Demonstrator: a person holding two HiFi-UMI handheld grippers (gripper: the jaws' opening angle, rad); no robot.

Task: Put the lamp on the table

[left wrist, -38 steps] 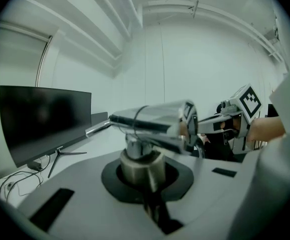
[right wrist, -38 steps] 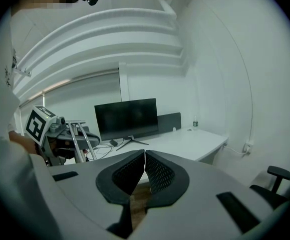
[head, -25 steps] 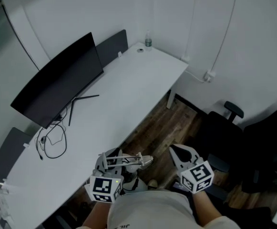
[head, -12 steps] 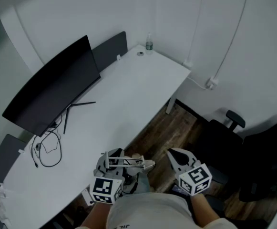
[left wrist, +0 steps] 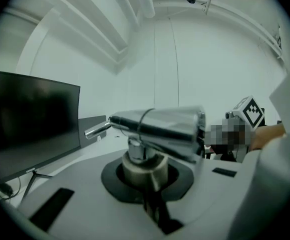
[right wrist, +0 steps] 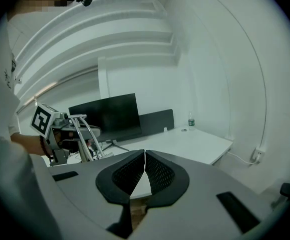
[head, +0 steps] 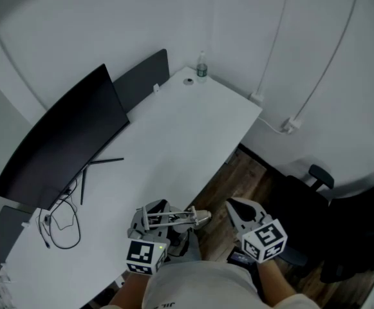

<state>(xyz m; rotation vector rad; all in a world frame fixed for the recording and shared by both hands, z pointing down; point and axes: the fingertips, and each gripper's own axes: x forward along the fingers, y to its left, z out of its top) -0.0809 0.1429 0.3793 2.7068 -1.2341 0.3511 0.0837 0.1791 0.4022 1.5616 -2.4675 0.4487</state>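
White room, long white table in the corner: monitor and loose cable at the left end, bottle at the far end, bare middle. Head view: left gripper carries the metal lamp by the table's near edge, not set down; right gripper beside it, apart from the lamp. Left gripper view: jaws clamped on a round fitting under the lamp's chrome head, head lying roughly level. Right gripper view: jaws together, nothing between them; lamp off to its left, table ahead. My call: transport step, placement pending. Aim for the bare middle, clear of cable and monitor foot. Get the base flat down before letting go, and steady it with the free right gripper if it tips.
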